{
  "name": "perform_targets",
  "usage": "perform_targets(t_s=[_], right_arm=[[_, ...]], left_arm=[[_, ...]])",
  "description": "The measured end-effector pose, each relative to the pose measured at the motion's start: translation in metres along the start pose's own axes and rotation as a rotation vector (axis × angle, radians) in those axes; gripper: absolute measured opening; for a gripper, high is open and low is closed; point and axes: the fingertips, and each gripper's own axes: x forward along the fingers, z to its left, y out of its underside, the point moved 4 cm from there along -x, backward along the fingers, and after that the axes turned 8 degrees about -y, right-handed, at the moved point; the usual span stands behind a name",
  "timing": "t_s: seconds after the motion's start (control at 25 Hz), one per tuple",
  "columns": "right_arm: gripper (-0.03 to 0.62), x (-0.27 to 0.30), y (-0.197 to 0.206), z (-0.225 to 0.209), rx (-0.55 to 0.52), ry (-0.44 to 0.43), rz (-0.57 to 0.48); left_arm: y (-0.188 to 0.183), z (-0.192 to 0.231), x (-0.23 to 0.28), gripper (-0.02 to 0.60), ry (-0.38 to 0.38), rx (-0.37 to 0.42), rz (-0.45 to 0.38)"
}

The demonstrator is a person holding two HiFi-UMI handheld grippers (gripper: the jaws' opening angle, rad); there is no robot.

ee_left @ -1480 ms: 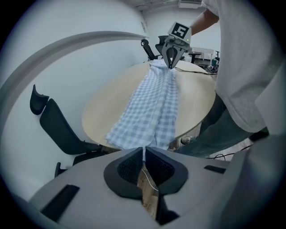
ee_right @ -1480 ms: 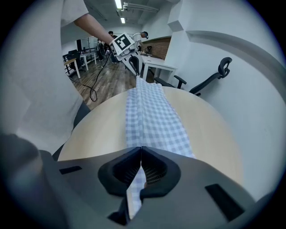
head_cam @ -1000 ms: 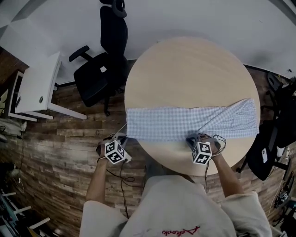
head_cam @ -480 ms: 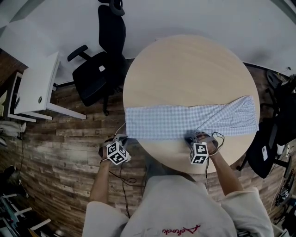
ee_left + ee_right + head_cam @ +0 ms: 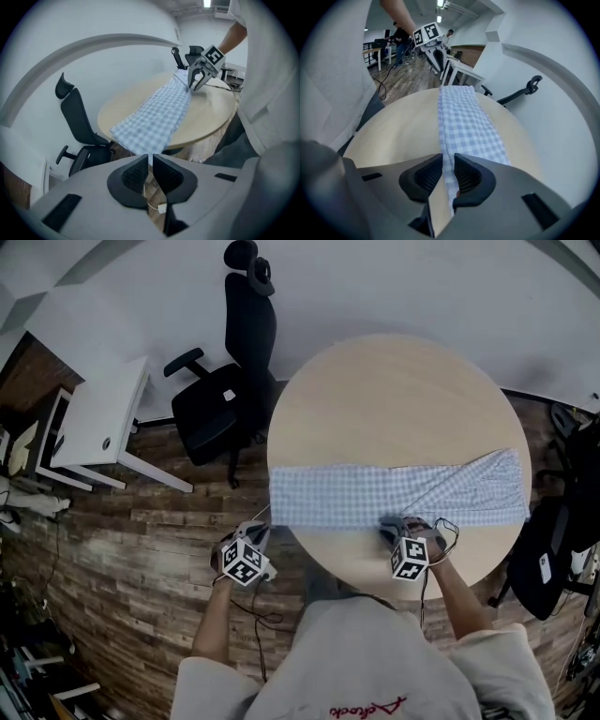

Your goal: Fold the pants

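Observation:
Blue checked pants (image 5: 394,495) lie stretched in a long band across the round wooden table (image 5: 394,399), reaching from its left edge to its right. Just off the table's left front edge, my left gripper (image 5: 261,529) is shut on the pants' near left corner; in the left gripper view a thin strip of cloth sits pinched between the jaws (image 5: 150,161). My right gripper (image 5: 394,529) rests at the pants' near edge toward the right. Its jaws (image 5: 447,161) are opening, with the cloth's edge running between them and a gap showing.
A black office chair (image 5: 230,399) stands behind the table's left side, with a white desk (image 5: 94,418) further left. Another dark chair (image 5: 553,559) is close to the table's right edge. Cables trail over the wooden floor (image 5: 141,549).
The head view has shifted a little. The left gripper has turned slightly while keeping the pants' corner. The right gripper stays at the same spot on the near edge.

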Motion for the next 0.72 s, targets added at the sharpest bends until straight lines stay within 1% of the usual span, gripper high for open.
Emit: perform_targets(t_s=[0.04,0.08,0.16,0.28,0.4,0.52,0.6,0.72], right_arm=[[0.083,-0.006,-0.004,-0.004,0.061,0.022,-0.040],[0.083,-0.013,-0.008,-0.010,0.143,0.050,-0.090],[0.075,-0.029,-0.012,-0.025,0.337,0.124,-0.198],[0.044,-0.055,-0.004,-0.049,0.605,0.253,-0.342],[0.032,-0.087,0.013,-0.063,0.822,0.373,-0.459],[0.029,-0.115,0.038,-0.063,0.998,0.490,-0.530],[0.029,-0.131,0.053,-0.061,1.088,0.567,-0.560],[0.029,-0.154,0.076,-0.049,1.186,0.670,-0.569]], left_arm=[[-0.011,0.002,-0.002,0.044,-0.011,-0.028,-0.031],[-0.023,0.003,-0.004,0.044,-0.020,-0.058,-0.065],[-0.051,0.007,-0.006,0.044,-0.030,-0.127,-0.143],[-0.097,0.006,-0.004,0.044,-0.003,-0.205,-0.259],[-0.147,-0.002,0.004,0.044,0.070,-0.236,-0.357],[-0.188,-0.018,0.014,0.043,0.158,-0.261,-0.426],[-0.217,-0.028,0.019,0.043,0.221,-0.271,-0.467],[-0.251,-0.048,0.029,0.043,0.316,-0.249,-0.504]])
